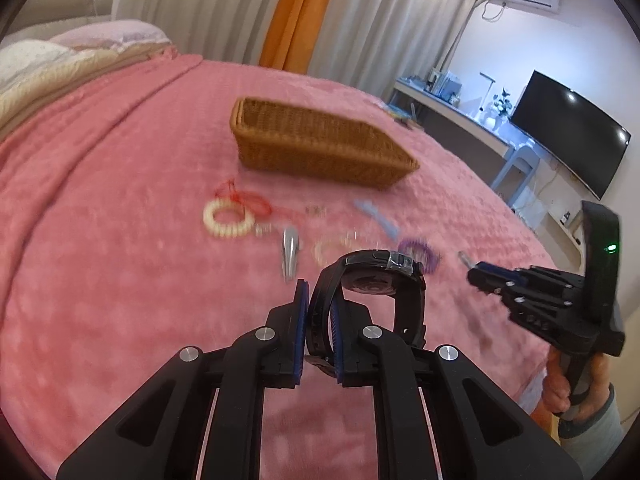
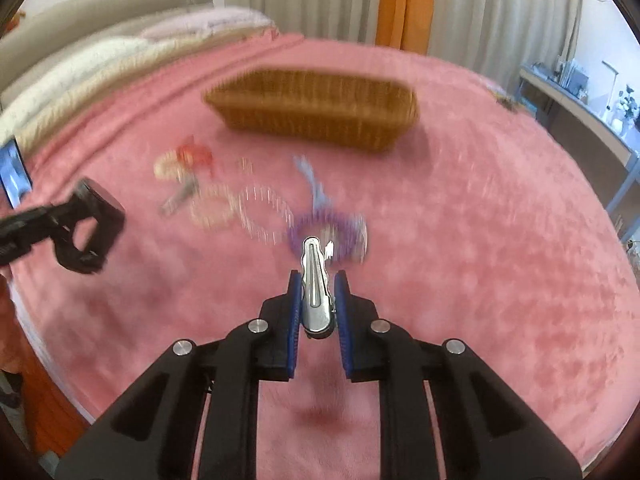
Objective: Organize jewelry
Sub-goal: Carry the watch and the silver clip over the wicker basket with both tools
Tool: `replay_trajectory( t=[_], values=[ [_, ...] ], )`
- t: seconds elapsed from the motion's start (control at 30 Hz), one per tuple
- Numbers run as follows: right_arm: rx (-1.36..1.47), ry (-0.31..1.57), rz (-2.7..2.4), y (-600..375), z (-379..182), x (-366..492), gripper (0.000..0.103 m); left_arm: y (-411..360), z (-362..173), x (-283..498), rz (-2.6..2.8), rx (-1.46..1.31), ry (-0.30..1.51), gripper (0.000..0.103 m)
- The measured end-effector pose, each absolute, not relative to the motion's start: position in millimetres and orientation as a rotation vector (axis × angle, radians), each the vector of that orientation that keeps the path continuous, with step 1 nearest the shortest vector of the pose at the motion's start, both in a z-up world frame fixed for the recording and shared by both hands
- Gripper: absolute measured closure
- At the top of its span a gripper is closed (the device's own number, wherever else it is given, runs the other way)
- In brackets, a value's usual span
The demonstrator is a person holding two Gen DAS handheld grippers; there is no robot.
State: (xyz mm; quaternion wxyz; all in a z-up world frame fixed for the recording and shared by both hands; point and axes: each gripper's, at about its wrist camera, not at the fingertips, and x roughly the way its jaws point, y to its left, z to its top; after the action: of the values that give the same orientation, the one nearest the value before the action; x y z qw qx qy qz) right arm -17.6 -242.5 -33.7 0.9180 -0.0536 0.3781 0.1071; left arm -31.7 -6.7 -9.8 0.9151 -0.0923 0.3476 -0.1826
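My left gripper [image 1: 319, 304] is shut on the strap of a black wristwatch [image 1: 376, 270], held above the pink bedspread; it also shows in the right wrist view [image 2: 86, 232]. My right gripper [image 2: 317, 280] is shut on a silver hair clip [image 2: 316, 280]; this gripper shows at the right of the left wrist view [image 1: 480, 276]. A wicker basket [image 1: 320, 144] [image 2: 316, 108] stands farther back. On the blanket lie a white bead bracelet [image 1: 228, 220], a red cord [image 1: 244, 200], a second silver clip [image 1: 290, 254], a clear bracelet [image 2: 264, 212], a purple bracelet [image 2: 324, 232] and a light blue clip [image 1: 376, 216].
The pink bedspread [image 1: 120, 240] covers the bed, with pillows [image 1: 48, 60] at the far left. A desk [image 1: 452, 108] and a dark screen [image 1: 568, 132] stand to the right beyond the bed's edge. Curtains hang behind.
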Motion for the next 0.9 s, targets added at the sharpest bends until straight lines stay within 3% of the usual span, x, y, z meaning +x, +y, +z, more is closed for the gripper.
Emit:
replay_trajectory(
  t=[0.2,0.37,0.7,0.9],
  values=[
    [-0.041,0.614,0.199,-244.1,40.4,16.1,0.089,-9.2,45.4,8.7,-0.371,-0.157,0.609,0.094],
    [0.018,0.572,0.176,-242.9,62.0,80.6,0.089,-24.5,76.6,60.6,-0.359,-0.124,0.543,0.094],
    [0.085,0.671,0.188,-235.4,-2.3,211.1,0.089,-43.6,35.8,185.4,-0.287,-0.157,0.588,0.094],
    [0.09,0.731,0.204,-230.4,-38.4,231.4,0.089,-48.9,-4.6,216.0,-0.259,-0.153,0.674,0.094]
  ],
)
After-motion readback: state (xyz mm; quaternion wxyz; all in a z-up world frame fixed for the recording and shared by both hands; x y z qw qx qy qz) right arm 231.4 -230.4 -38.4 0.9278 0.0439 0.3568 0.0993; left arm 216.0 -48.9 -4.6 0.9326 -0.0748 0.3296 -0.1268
